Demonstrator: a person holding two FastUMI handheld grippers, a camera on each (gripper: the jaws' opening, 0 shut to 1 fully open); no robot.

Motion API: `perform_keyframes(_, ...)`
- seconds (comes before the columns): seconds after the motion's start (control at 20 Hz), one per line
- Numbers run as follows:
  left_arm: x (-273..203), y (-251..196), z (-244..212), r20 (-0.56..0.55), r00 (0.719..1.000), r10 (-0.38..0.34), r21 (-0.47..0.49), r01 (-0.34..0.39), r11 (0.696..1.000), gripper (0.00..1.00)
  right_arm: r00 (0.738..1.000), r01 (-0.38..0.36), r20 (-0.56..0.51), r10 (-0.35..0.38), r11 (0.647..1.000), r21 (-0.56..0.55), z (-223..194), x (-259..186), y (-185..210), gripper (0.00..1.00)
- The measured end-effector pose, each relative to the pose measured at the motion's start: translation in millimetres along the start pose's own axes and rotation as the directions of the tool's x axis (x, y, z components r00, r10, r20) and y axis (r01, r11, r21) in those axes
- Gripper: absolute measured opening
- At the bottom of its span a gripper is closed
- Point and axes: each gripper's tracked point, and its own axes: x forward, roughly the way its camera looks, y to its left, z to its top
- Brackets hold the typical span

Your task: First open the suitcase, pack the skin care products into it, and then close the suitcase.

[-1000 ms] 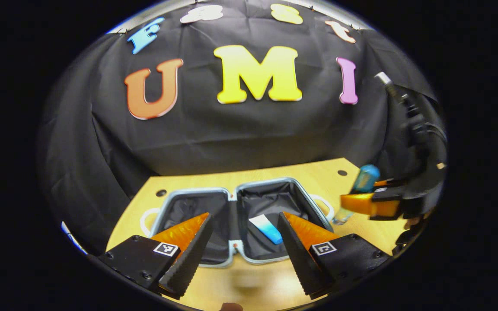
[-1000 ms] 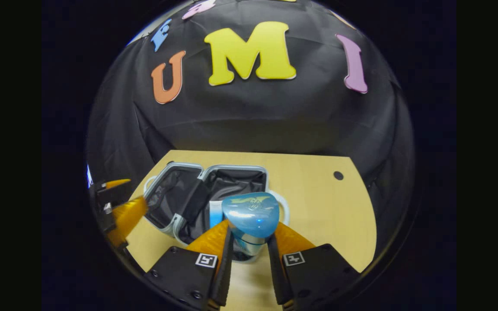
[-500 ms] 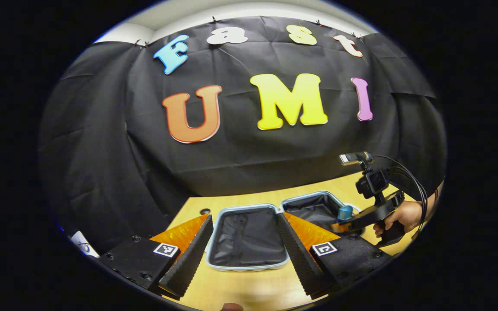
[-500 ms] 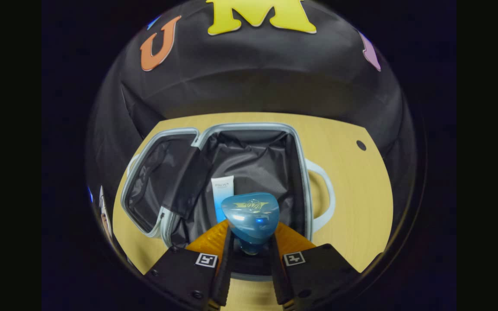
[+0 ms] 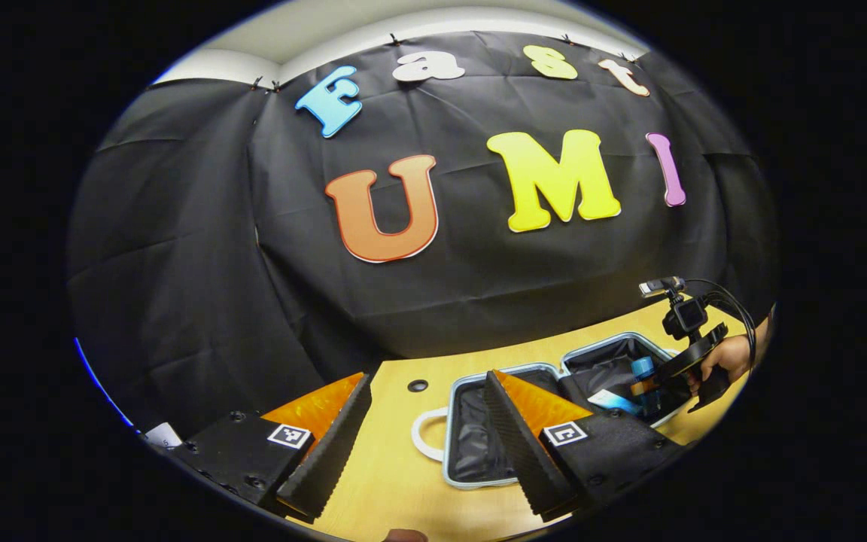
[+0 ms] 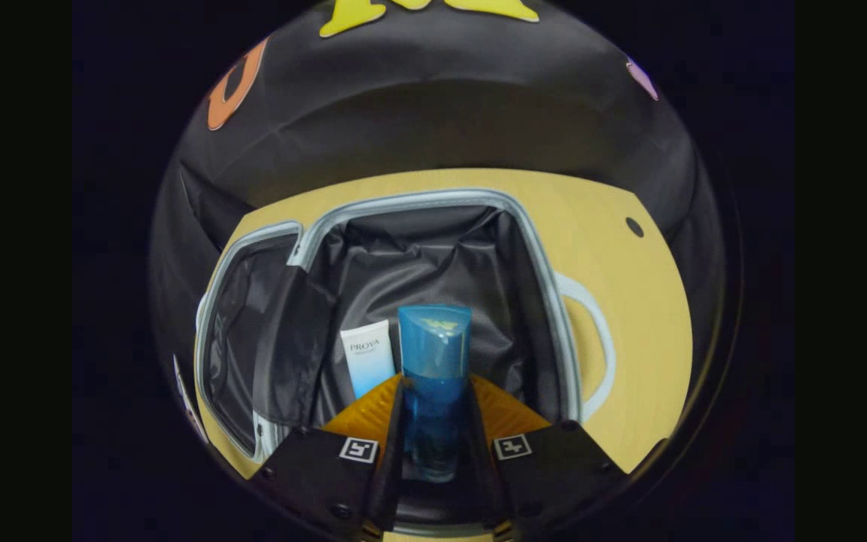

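Currently the counter (image 6: 652, 316) carries the suitcase (image 6: 433, 202), lying open. Inside its right half, the right gripper (image 6: 433, 421) has both fingers clenched on a blue bottle (image 6: 433, 361), just beside a white-and-blue tube (image 6: 368, 361). Near the suitcase's left half, the left gripper (image 5: 422, 444) hangs released, grasping nothing.

suitcase (image 6: 539, 301) right half: tube (image 6: 367, 361) left | lining (image 6: 494, 316) bare right

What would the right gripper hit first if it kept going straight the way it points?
Likely the suitcase's black lining: the right gripper holds the blue bottle pointing into the open half, beside the white tube. Depth is unclear.
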Motion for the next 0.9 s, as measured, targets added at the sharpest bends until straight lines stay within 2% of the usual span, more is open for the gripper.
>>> perform_keyframes(0.2,14,16,-24,-0.048,0.999,0.012,-0.062,-0.015,0.998,0.96,0.998,0.045,-0.038,-0.045,0.999,0.021,-7,14,-6,0.4)
perform_keyframes(0.45,52,49,-65,-0.089,0.996,0.01,-0.212,-0.029,0.977,0.96,0.998,0.032,-0.046,-0.03,0.999,0.028,-6,13,-4,0.43)
perform_keyframes(0.55,79,55,-96,-0.145,0.989,0.004,-0.297,-0.047,0.954,0.96,0.999,0.013,-0.048,-0.011,0.999,0.038,-8,11,-2,0.47)
perform_keyframes(0.6,88,58,-109,-0.17,0.985,-0.01,-0.33,-0.048,0.943,0.97,0.999,0.0,-0.038,0.001,1.0,0.031,-6,6,-1,0.58)
perform_keyframes(0.7,100,62,-131,-0.203,0.979,-0.032,-0.4,-0.053,0.915,0.97,0.999,-0.029,0.014,0.029,0.999,-0.014,2,-10,1,0.74)
perform_keyframes(0.8,115,57,-155,-0.247,0.966,-0.074,-0.482,-0.057,0.875,0.96,0.992,-0.108,0.07,0.109,0.994,-0.025,12,-39,14,0.75)
perform_keyframes(0.9,128,42,-182,-0.294,0.947,-0.128,-0.559,-0.061,0.827,0.98,0.979,-0.163,0.119,0.165,0.986,-0.031,19,-77,16,0.83)
